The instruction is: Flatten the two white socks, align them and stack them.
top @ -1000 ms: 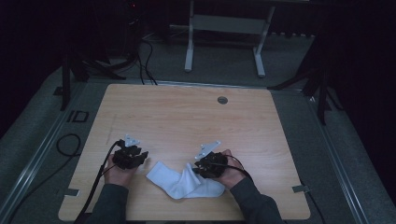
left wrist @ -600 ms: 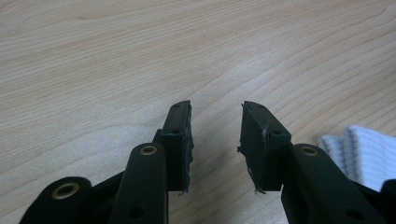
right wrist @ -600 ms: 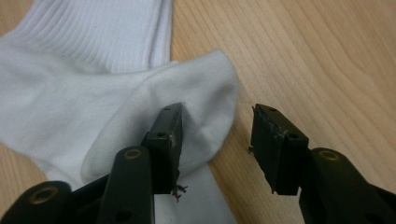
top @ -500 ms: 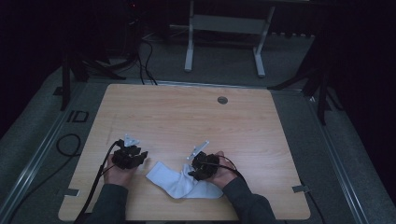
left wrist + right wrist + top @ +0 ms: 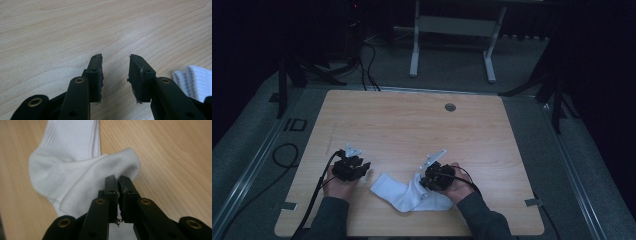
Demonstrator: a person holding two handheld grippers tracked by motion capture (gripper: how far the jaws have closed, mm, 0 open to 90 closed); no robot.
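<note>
My right gripper pinches the toe end of the white sock at the table's near edge, folded toward the ribbed cuff (beside my left). My left gripper, nearer it, gapes empty.

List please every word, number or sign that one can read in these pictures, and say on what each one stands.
"ID": dark letters on the grey floor beside the left edge of the table, in the high view.

No writing can be seen on the white sock, the table or the grippers.
</note>
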